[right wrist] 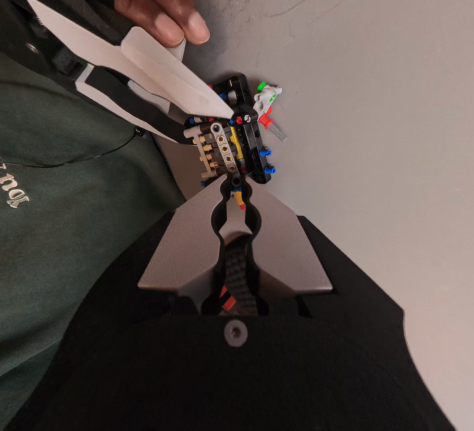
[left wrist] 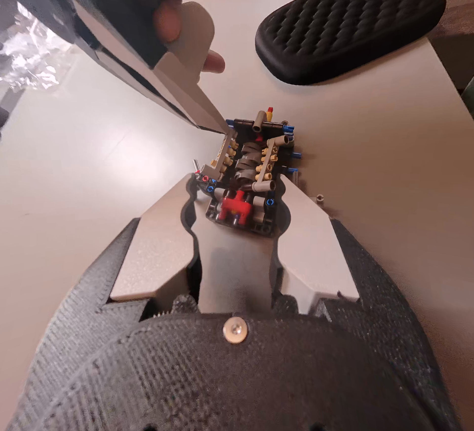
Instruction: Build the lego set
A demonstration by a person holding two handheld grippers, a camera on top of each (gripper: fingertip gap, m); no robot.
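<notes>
model: black-framed lego technic engine block [left wrist: 252,175] with grey crankshaft, tan pins, blue pins and red connector, resting on the pale grey surface [left wrist: 102,162]
long axis: runs straight away from the left gripper [left wrist: 237,182] in the left wrist view; in the right wrist view it runs away from the right gripper [right wrist: 236,184], so the 2 grippers face opposite short ends
left fingers: spread wide either side of the model's near end, by the red connector; the 2 tips sit just beside the black frame corners, contact unclear, so they look parted, bracing rather than pinching
right fingers: nearly closed, tips pinched on a small dark grey pin or axle end [right wrist: 236,180] at the model's near end in the right view; whether that piece is seated already I cannot tell
right gripper from the left view: comes in from upper left, its point [left wrist: 223,130] touching the far left corner of the model, by the light grey 5-hole beam [right wrist: 225,148]
nearer hand: both at the model; right is the working 1, left the steadying 1
loose parts: small grey, green and red connector cluster [right wrist: 266,103] just beside the frame on the surface
other: black quilted pad [left wrist: 351,26] well apart at the far right, crumpled clear plastic bag [left wrist: 28,54] far left
judgement: next move is probably a push along the long axis toward the left gripper, which resists it; risk is the model sliding or twisting if the left fingers are not touching
</notes>
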